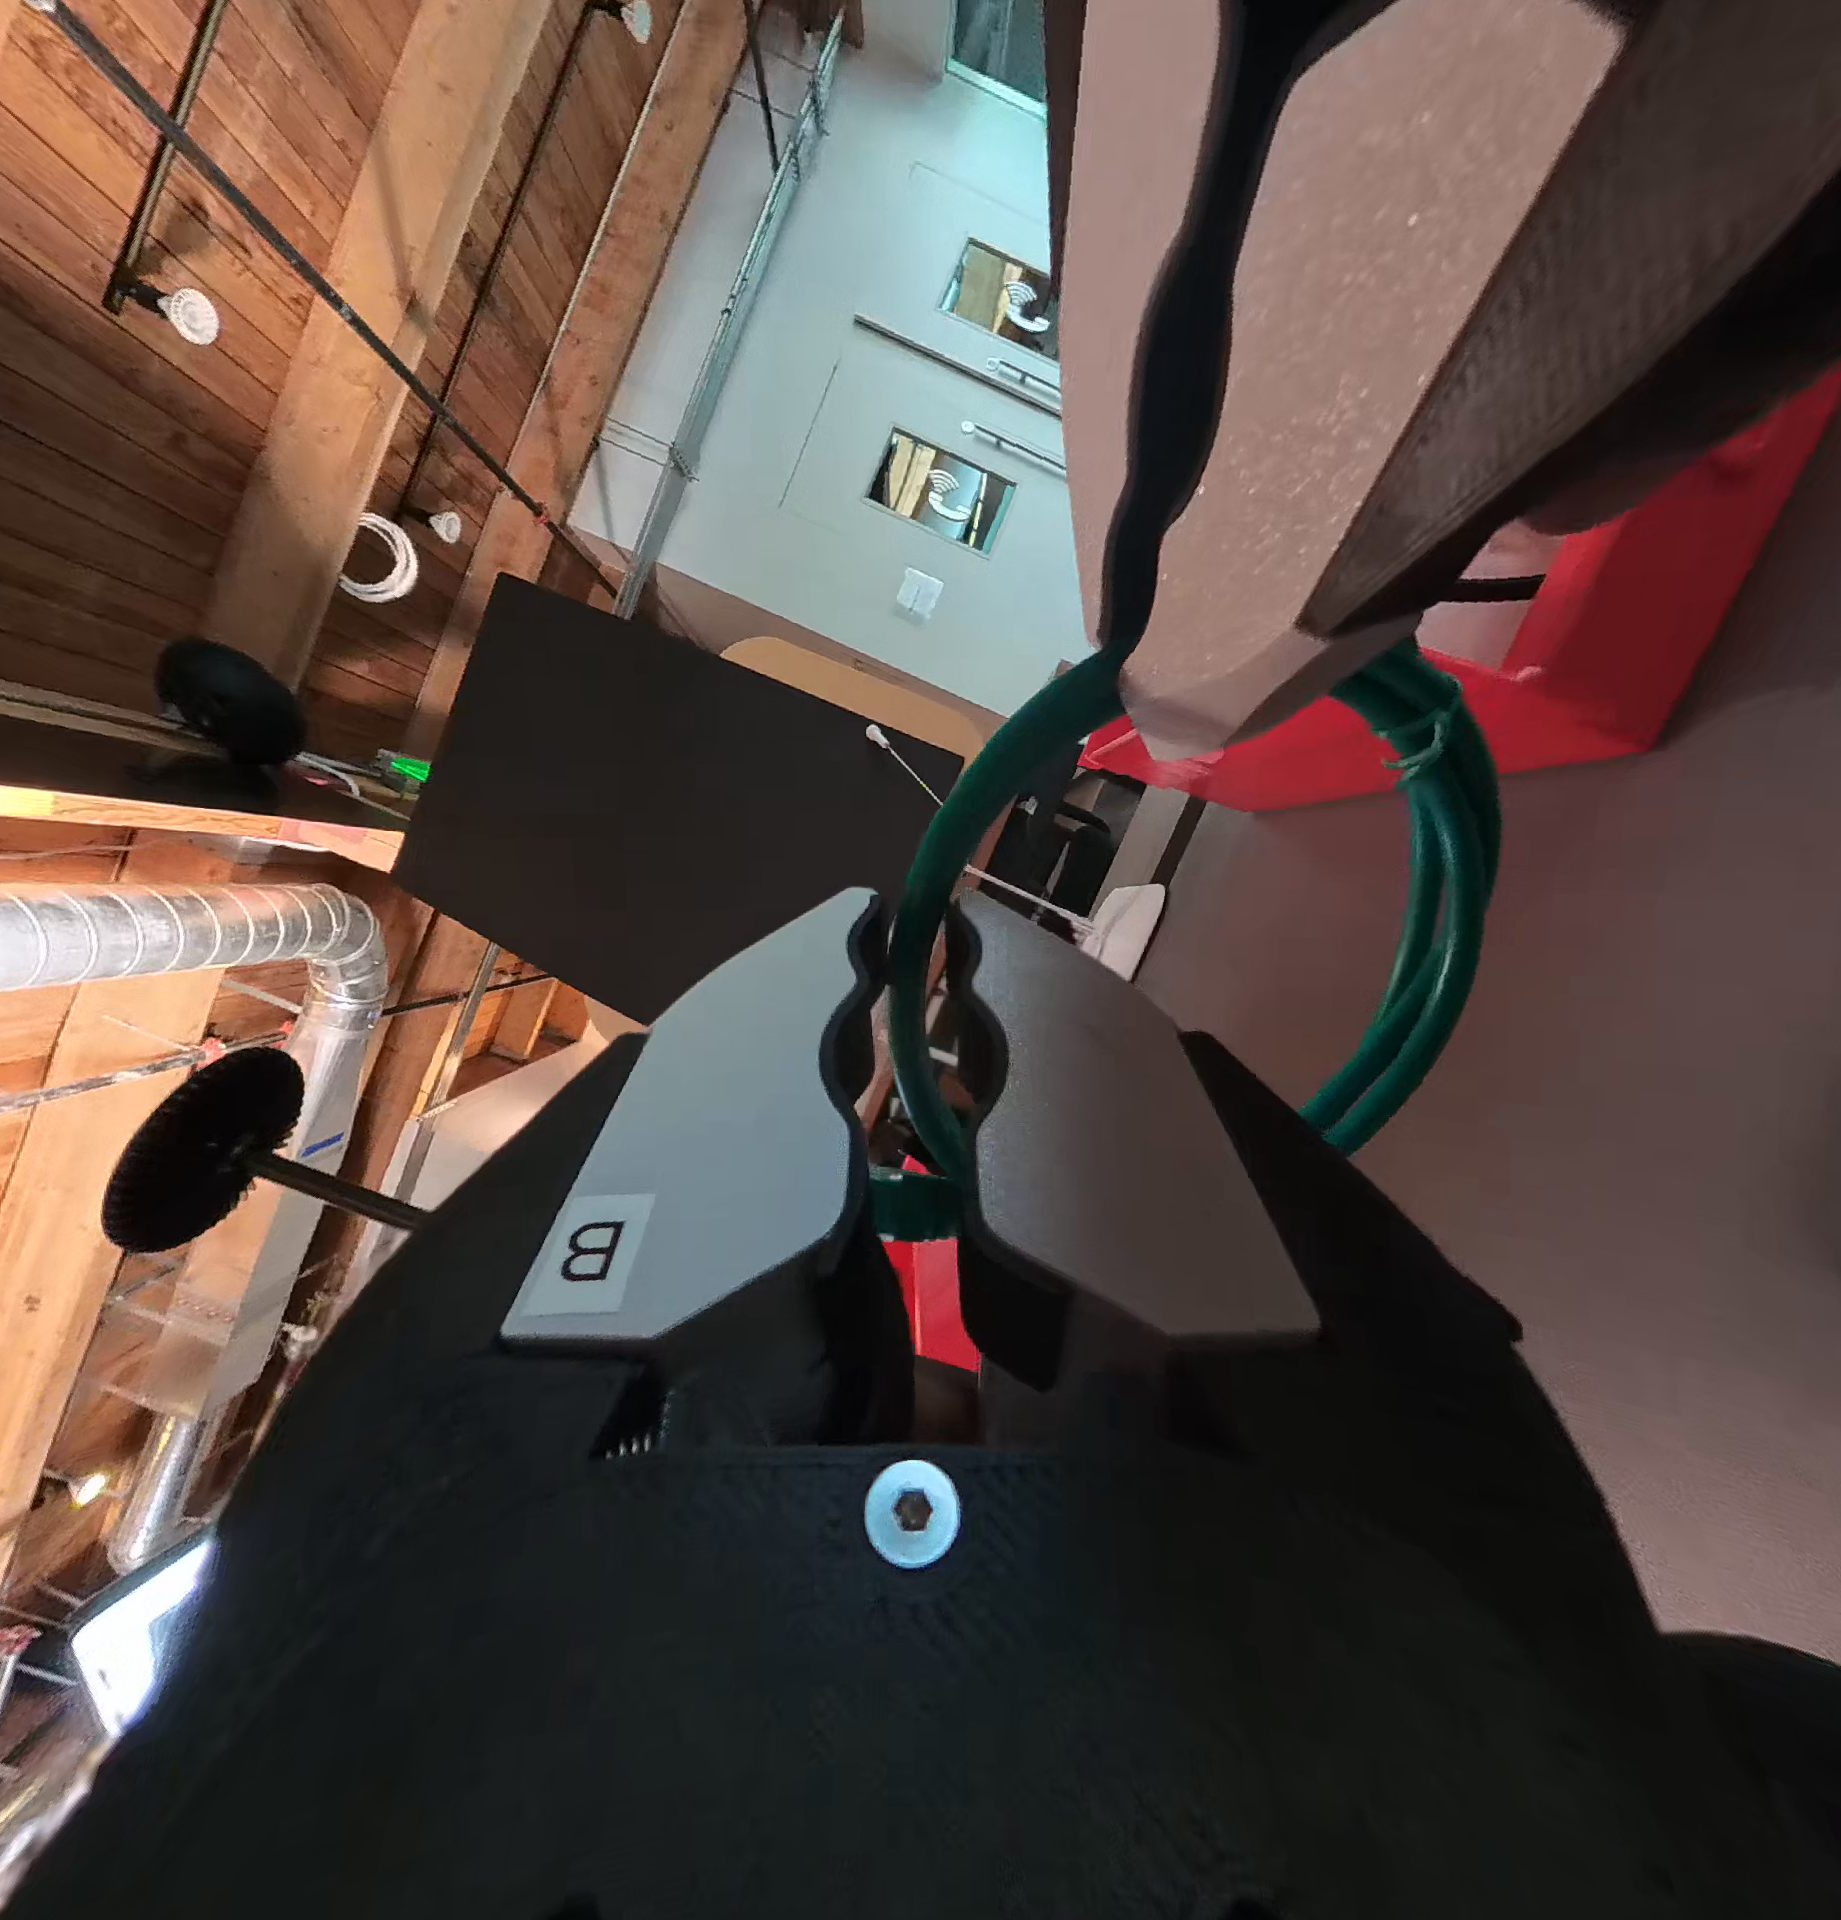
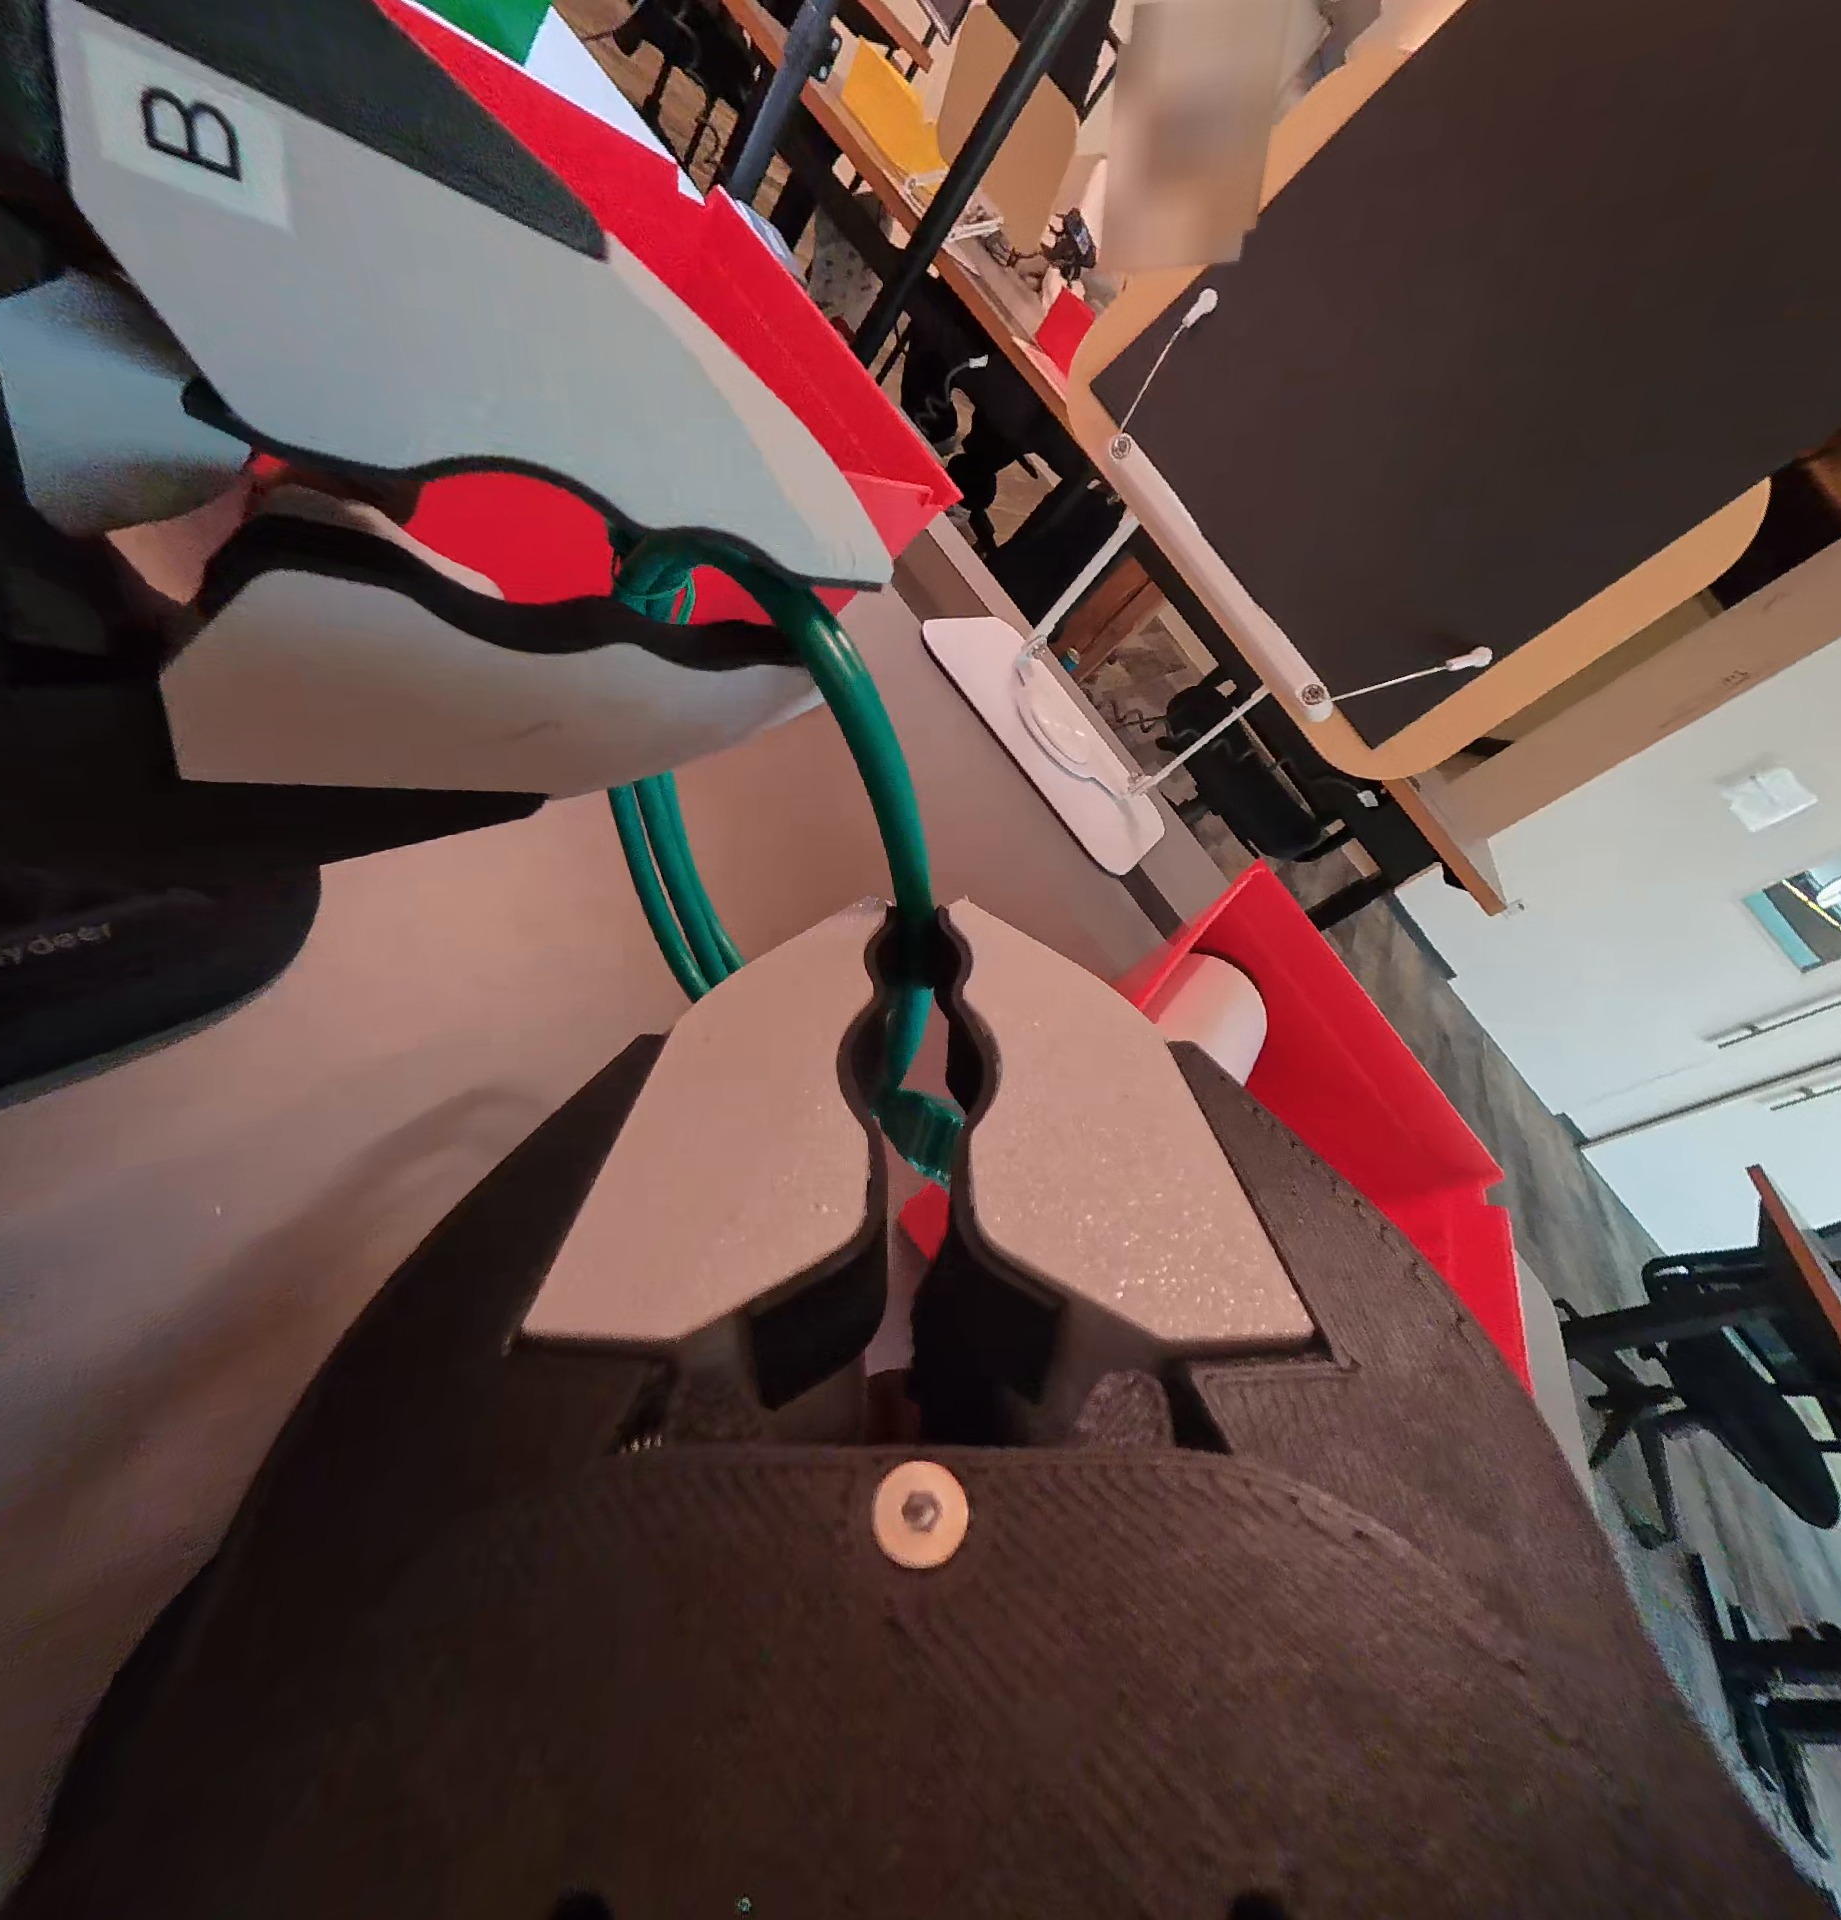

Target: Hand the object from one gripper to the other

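Green cable (image 1: 921, 997) coil hangs between both claws. Left claw (image 1: 918, 920) slightly spread around one strand; right claw (image 2: 916, 920) pinches it.

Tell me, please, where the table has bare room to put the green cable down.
Bare table lies left of the right gripper, below the left gripper. The far side is crowded: one red bin, a white pad and a second red bin stand in line there.
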A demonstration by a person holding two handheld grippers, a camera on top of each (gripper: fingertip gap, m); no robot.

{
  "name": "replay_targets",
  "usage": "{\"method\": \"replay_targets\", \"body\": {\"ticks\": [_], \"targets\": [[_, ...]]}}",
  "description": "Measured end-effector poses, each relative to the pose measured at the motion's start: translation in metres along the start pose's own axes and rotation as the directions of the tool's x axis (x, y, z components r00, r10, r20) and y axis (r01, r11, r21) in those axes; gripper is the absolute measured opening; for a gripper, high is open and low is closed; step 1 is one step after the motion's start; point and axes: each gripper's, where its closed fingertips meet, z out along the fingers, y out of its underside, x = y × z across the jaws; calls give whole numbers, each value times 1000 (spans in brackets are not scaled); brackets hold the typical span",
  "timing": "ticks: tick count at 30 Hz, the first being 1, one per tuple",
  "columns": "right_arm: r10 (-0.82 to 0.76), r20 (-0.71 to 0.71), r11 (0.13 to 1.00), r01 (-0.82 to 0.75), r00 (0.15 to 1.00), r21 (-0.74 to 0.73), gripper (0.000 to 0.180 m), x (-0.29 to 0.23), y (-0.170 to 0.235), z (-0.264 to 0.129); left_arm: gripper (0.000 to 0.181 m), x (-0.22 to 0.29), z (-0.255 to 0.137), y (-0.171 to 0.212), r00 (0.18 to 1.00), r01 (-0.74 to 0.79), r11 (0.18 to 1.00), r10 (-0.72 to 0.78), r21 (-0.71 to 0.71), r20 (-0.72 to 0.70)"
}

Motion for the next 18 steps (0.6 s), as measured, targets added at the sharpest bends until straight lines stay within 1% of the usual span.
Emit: {"method": "replay_targets", "body": {"ticks": [1,3,4,6,8,10,13,15,18], "targets": [[4,-12,1000,-3,1000,20,6,2,-2,0,9,0,0,1,1000,24,1000,-24,-11,-9],[38,-54,995,-33,998,90,8,9,-11,-3,7,-4,1,5,992,129,991,-130,-33,-10],[67,-72,989,-57,995,133,14,14,-16,-6,7,-6,1,7,980,198,979,-198,-40,-2],[139,-88,966,-115,986,233,30,21,-29,-13,8,-13,3,15,938,346,936,-344,-67,33],[222,-98,924,-178,970,338,40,31,-40,-23,8,-15,5,23,865,501,861,-499,-83,47],[312,-94,877,-248,945,410,49,39,-45,-29,7,-16,7,29,749,662,745,-660,-79,52],[392,-69,845,-330,917,421,62,42,-41,-26,6,-19,9,37,521,853,519,-852,-50,43],[416,-47,847,-369,908,382,66,38,-33,-17,7,-19,9,39,369,929,369,-929,-29,3],[451,9,840,-428,892,332,64,28,-26,-6,7,-21,8,39,138,990,139,-987,1,-75]]}}
